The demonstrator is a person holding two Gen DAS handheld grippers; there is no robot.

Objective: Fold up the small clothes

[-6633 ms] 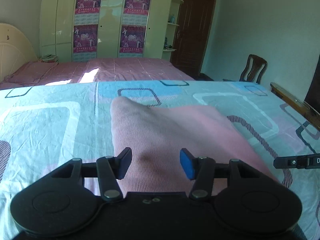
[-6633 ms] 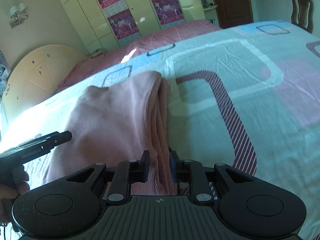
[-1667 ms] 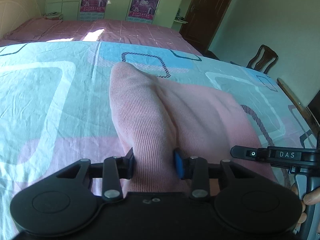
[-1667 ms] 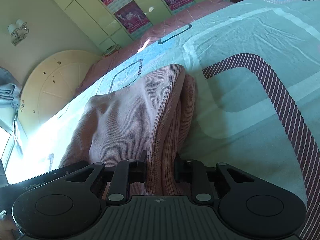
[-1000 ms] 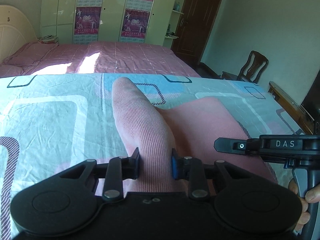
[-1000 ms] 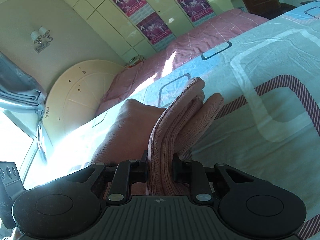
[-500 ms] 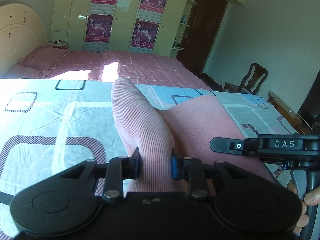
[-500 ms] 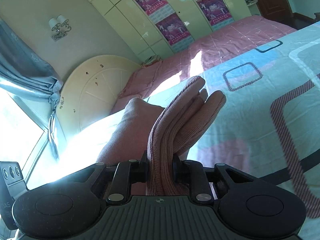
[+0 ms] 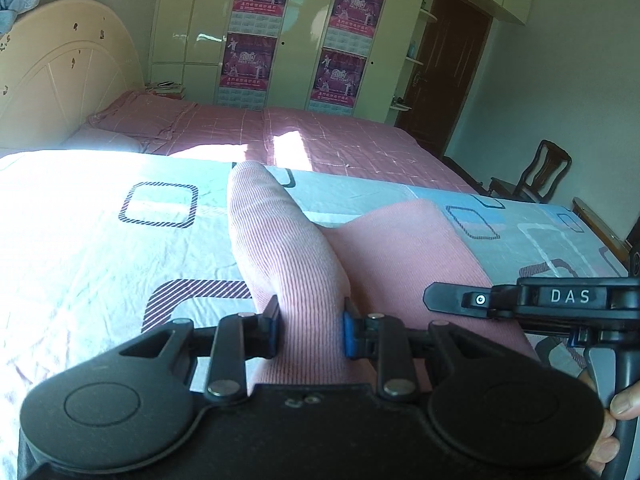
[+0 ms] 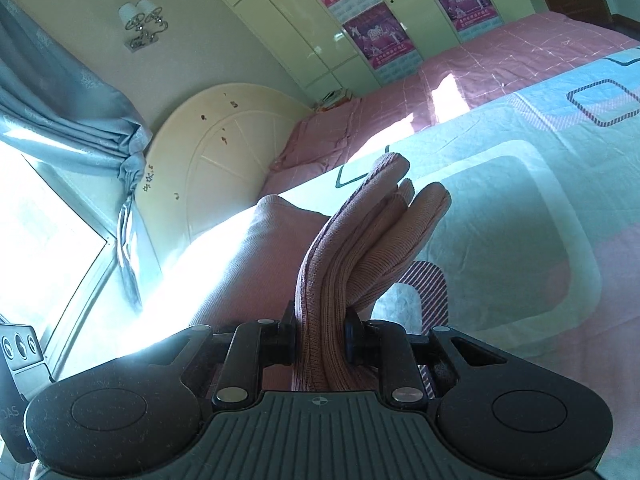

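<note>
Pink ribbed garment [image 9: 304, 264], already doubled into several layers, held up off the bed between both tongs. Layers fan out beyond the right tongs [image 10: 320, 338], so at least one fold looks done. Judged stage: mid-carry or mid-fold, with the far end hanging free ahead of both tongs, not yet laid flat. Left to do, as I read it: lay it down, square the edges, perhaps one more fold.

Left tongs [image 9: 310, 326] clenched on one bunched edge of the garment; cloth fills the gap between the pads. Right tongs likewise clamped on a stack of ribbed layers. In the left view the right tongs' handle sits just to the right, a hand [image 9: 612, 428] on its grip.

Around, largest first:
- Bed [image 9: 92, 248] below and ahead of the tongs, patterned sheet, strong sun patch to the left.
- Second bed with pink cover [image 9: 340, 140] beyond it.
- Wardrobe [image 9: 192, 32] with posters at the far wall.
- Headboard [image 10: 224, 148] far left.
- Curtain [image 10: 60, 112] by the window.
- Chair [image 9: 536, 176] far right.

Nothing on the sheet blocks a landing spot. Glare washes out the left part of the right view.
</note>
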